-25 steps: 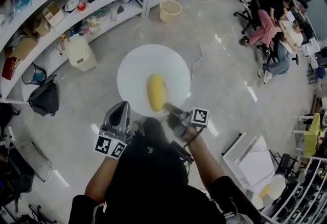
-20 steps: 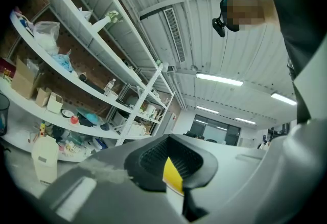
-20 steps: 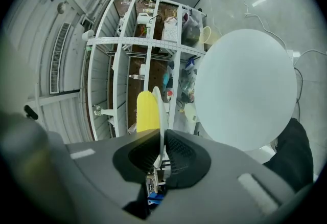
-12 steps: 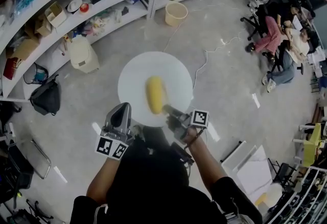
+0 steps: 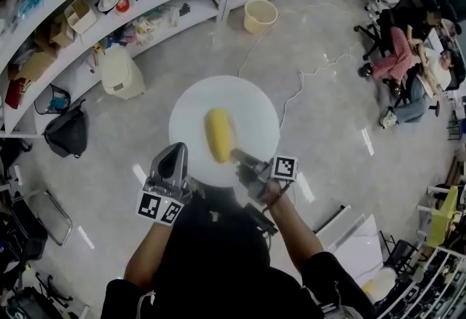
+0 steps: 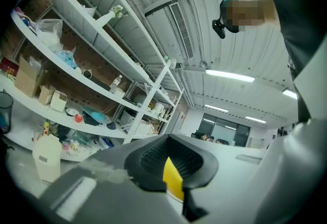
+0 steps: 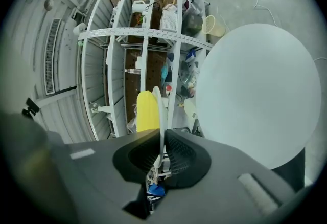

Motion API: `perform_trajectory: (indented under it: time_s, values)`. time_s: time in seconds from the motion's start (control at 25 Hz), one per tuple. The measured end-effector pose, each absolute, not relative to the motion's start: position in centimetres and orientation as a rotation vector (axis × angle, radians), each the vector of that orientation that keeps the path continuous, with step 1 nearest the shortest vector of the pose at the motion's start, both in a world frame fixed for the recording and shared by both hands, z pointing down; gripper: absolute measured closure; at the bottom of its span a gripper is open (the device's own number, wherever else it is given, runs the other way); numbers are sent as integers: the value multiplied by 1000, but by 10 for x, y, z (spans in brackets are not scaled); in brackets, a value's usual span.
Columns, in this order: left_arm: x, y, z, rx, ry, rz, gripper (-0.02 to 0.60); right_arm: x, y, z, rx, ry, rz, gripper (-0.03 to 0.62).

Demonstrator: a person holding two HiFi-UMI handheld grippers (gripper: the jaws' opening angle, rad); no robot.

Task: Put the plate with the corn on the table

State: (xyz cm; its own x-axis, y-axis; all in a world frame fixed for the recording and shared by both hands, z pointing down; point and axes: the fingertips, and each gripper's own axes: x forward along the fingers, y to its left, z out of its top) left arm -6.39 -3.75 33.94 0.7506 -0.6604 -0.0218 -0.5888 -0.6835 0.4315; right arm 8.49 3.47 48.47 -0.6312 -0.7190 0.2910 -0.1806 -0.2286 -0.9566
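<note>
A yellow corn cob (image 5: 219, 135) lies on a white plate. My right gripper (image 5: 237, 157) is shut on the plate's near rim. From the head view the plate hardly stands out against the round white table (image 5: 255, 103) under it. The right gripper view has the plate (image 7: 161, 110) edge-on between the pads, with the corn (image 7: 147, 111) on its left face and the table top (image 7: 260, 95) beyond. My left gripper (image 5: 175, 154) is at the table's near left edge, jaws together. A yellow sliver (image 6: 172, 181) sits between its pads; what it is I cannot tell.
White shelving (image 5: 109, 12) full of boxes and bottles curves along the far left. A cream bucket (image 5: 261, 15), a white jug (image 5: 120, 71) and a cable (image 5: 306, 81) are on the floor. Seated people and office chairs (image 5: 411, 62) are at the far right.
Both grippers have moved forward. The plate and corn have travelled from the table's near edge to nearer its middle. The right gripper's hold on the rim is unchanged.
</note>
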Motion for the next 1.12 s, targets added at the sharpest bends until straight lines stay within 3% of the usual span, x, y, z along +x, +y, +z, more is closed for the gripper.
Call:
perform_trajectory:
  time_s: [1.12]
  values:
    - [-24,-103,405,2470,-1049,-182,580,117,-29,542,-1011,1732,-1979,557]
